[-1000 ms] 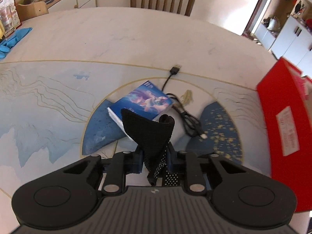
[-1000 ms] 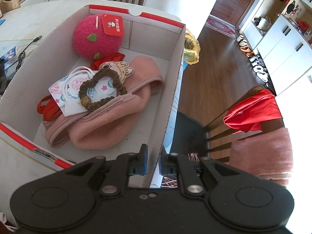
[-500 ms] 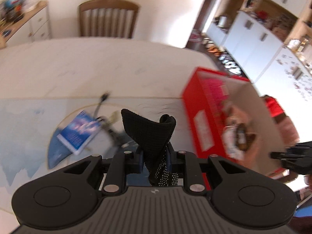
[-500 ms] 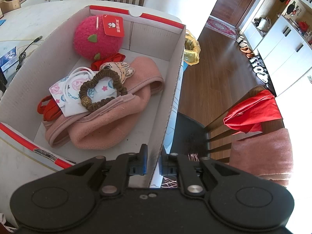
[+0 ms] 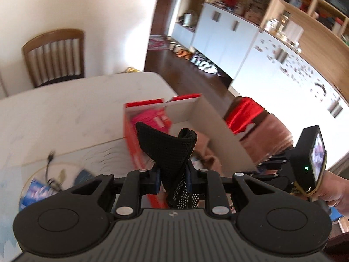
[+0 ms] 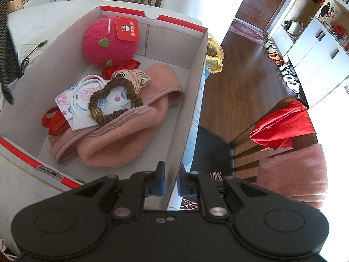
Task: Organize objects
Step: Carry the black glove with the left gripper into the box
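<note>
My left gripper (image 5: 173, 180) is shut on a black mesh cloth (image 5: 168, 150) and holds it in the air at the left wall of the red-and-white cardboard box (image 5: 130, 139). The cloth also shows at the left edge of the right wrist view (image 6: 7, 65). My right gripper (image 6: 171, 182) is shut on the box's right wall (image 6: 192, 113). Inside the box lie a pink plush ball (image 6: 109, 43), a pink fleece cloth (image 6: 122, 139), a brown scrunchie (image 6: 113, 102), a patterned face mask (image 6: 74, 100) and red fabric (image 6: 54, 124).
On the table (image 5: 65, 118) left of the box lie a blue booklet (image 5: 32, 193) and a black cable (image 5: 50, 163). A wooden chair (image 5: 54, 56) stands behind the table. Another chair (image 6: 283, 135) with red and pink cloths stands right of the box.
My left gripper has swung right with the black cloth, from above the booklet and cable to the box's left wall. My right gripper has kept its hold on the box wall.
</note>
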`<action>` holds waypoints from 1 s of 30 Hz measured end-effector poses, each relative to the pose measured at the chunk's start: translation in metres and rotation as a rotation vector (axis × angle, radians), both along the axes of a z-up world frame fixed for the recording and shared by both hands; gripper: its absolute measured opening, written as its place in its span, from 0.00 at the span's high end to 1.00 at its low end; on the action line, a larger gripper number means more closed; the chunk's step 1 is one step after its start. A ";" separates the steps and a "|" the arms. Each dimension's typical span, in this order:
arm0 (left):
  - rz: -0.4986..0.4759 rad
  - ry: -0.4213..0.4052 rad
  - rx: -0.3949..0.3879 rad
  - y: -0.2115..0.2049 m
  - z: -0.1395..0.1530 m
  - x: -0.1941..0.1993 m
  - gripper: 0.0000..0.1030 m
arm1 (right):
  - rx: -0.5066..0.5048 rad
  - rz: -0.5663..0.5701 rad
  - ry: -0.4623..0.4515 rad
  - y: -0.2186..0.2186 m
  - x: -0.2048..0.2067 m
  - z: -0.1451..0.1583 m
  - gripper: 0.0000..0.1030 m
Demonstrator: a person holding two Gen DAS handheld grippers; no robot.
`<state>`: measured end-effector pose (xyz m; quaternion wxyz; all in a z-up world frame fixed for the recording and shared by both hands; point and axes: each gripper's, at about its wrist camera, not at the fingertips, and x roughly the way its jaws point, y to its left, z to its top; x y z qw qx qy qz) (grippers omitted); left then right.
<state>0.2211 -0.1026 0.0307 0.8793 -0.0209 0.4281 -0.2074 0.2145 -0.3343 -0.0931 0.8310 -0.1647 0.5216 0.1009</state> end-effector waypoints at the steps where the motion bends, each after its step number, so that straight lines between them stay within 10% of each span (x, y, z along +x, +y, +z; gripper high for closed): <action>1: -0.014 -0.003 0.005 -0.007 0.000 0.001 0.81 | 0.000 0.000 0.000 0.000 0.000 0.000 0.90; 30: -0.155 0.114 0.249 -0.113 -0.098 0.047 0.81 | 0.008 -0.002 -0.006 0.002 0.000 -0.001 0.90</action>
